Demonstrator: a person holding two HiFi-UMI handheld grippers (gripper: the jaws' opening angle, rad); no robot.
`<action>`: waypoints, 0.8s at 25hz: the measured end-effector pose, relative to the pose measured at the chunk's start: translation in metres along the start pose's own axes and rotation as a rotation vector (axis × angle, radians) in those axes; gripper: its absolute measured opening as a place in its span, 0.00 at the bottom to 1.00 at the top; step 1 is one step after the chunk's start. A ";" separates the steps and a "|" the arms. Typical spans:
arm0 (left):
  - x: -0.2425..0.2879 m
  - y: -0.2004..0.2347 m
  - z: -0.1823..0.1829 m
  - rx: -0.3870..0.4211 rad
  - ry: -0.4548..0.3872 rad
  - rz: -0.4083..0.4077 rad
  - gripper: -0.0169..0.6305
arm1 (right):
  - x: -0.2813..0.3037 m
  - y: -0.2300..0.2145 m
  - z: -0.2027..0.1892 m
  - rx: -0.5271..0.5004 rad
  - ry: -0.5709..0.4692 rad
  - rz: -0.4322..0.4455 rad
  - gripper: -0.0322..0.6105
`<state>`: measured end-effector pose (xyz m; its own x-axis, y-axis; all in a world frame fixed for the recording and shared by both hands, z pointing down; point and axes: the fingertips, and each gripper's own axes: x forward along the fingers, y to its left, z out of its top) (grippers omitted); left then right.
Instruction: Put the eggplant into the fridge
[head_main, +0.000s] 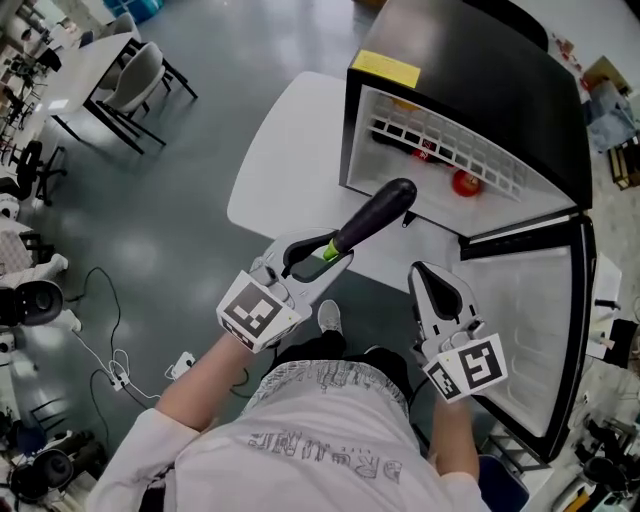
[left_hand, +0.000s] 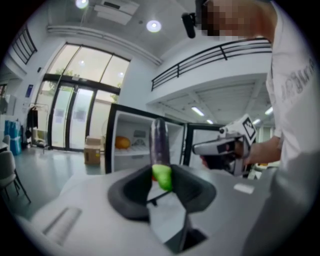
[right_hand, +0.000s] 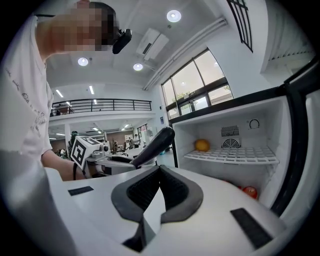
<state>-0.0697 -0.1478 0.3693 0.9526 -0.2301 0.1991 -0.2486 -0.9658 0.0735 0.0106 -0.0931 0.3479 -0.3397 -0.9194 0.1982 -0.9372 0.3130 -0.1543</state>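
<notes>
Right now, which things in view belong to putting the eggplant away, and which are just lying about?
Job: eggplant, gripped at its green end by the left gripper; the open fridge.
Lying about: red fruit and orange fruit inside the fridge; chairs; floor cable.

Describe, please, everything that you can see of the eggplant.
The eggplant is long, glossy and dark purple, with a bright green stem end. The left gripper is shut on that green end, its fingers pressing either side. The body juts out past the fingers, its rounded tip toward the open fridge, above the white table. It is not yet inside, and nothing but the fingers seems to touch it.
</notes>
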 end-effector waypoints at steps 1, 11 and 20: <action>0.002 0.003 -0.003 0.002 0.008 -0.003 0.22 | 0.002 -0.002 -0.001 0.002 -0.003 -0.003 0.05; 0.026 0.025 0.001 0.010 0.024 -0.009 0.22 | 0.021 -0.029 0.009 0.002 -0.019 -0.017 0.05; 0.067 0.039 0.006 0.030 0.057 0.007 0.22 | 0.031 -0.072 0.017 0.016 -0.039 -0.003 0.05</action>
<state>-0.0142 -0.2016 0.3802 0.9389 -0.2307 0.2553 -0.2492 -0.9675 0.0422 0.0691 -0.1483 0.3487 -0.3330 -0.9292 0.1604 -0.9368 0.3066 -0.1688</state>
